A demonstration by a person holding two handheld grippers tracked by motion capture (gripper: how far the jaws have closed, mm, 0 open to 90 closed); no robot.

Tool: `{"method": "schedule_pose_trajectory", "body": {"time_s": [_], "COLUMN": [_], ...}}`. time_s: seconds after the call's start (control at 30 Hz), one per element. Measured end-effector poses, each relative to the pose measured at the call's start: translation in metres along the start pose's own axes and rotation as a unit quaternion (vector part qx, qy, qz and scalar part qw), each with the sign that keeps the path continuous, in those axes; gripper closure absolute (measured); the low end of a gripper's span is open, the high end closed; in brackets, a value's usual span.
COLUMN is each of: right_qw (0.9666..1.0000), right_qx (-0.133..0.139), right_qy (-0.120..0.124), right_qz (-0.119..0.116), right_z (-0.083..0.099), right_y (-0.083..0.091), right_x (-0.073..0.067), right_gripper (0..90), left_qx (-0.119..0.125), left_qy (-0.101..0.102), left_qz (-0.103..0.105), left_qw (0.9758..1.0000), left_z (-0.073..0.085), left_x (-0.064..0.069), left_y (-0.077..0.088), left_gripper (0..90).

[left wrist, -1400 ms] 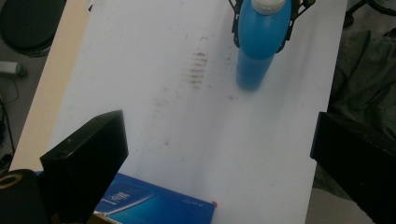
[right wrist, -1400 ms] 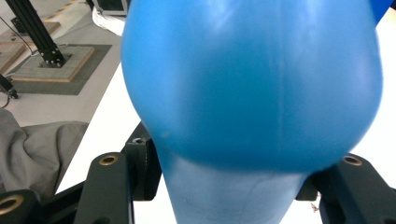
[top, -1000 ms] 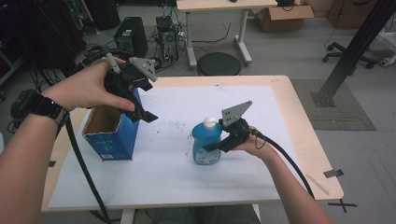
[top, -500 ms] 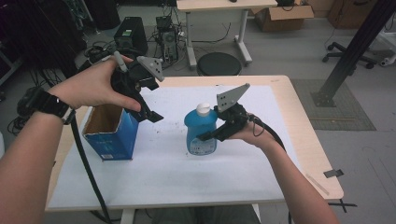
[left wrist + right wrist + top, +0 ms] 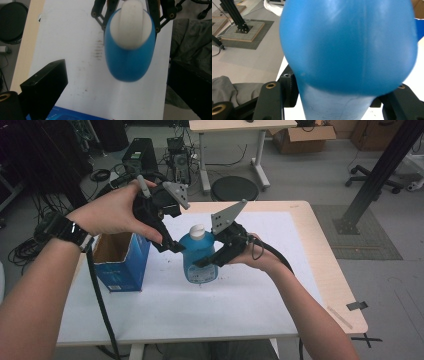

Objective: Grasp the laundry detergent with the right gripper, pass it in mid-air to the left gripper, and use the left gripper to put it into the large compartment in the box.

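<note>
A blue bottle [image 5: 199,260] with a white cap [image 5: 198,232] hangs a little above the white table top, upright. My right gripper [image 5: 206,257] is shut on its body from the right side; in the right gripper view the bottle [image 5: 348,47] bulges between both black jaws of that gripper [image 5: 337,106]. My left gripper [image 5: 167,242] hovers just left of the bottle's shoulder, angled down, jaws wide apart and empty. The left gripper view looks down on the cap [image 5: 131,25] and the bottle [image 5: 128,63], ahead of the left gripper [image 5: 117,92].
An open blue cardboard box [image 5: 122,257] stands at the table's left, below my left hand. The white mat [image 5: 240,305] covers most of the wooden table [image 5: 332,285]. A round black stool [image 5: 235,187] and a desk stand beyond the far edge.
The right gripper has lifted the bottle off the table and carried it left, toward the left gripper. The left gripper has shifted right, away from above the box.
</note>
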State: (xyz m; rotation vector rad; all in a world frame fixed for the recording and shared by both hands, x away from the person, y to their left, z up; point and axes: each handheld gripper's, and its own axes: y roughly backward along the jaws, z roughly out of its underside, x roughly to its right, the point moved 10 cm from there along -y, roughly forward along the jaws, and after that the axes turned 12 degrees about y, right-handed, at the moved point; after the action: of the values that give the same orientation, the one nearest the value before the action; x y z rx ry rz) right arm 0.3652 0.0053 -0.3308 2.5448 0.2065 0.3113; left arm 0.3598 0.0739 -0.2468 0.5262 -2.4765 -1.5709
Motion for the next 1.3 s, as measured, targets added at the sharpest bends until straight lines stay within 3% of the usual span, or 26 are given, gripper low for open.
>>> {"method": "schedule_pose_trajectory", "body": {"time_s": [0.27, 0.73, 1.3], "right_qw": [0.9998, 0.9996, 0.9997], "right_qx": [-0.013, -0.021, -0.020], "right_qy": [0.010, 0.013, 0.011], "right_qz": [-0.010, -0.011, -0.008], "right_z": [-0.006, -0.005, -0.004], "right_y": [-0.013, -0.016, -0.014], "right_x": [-0.002, -0.005, -0.006], "right_gripper": [42.2, 42.2, 42.3], "left_qx": [-0.017, -0.043, -0.039], "left_qy": [-0.005, -0.012, -0.010], "left_qz": [0.006, 0.014, 0.023], "left_qw": [0.9998, 0.9989, 0.9989], "left_z": [-0.001, -0.001, -0.001], "left_x": [0.007, 0.011, 0.013], "left_y": [-0.014, -0.037, -0.042], "left_gripper": [3.9, 5.1, 16.2]}}
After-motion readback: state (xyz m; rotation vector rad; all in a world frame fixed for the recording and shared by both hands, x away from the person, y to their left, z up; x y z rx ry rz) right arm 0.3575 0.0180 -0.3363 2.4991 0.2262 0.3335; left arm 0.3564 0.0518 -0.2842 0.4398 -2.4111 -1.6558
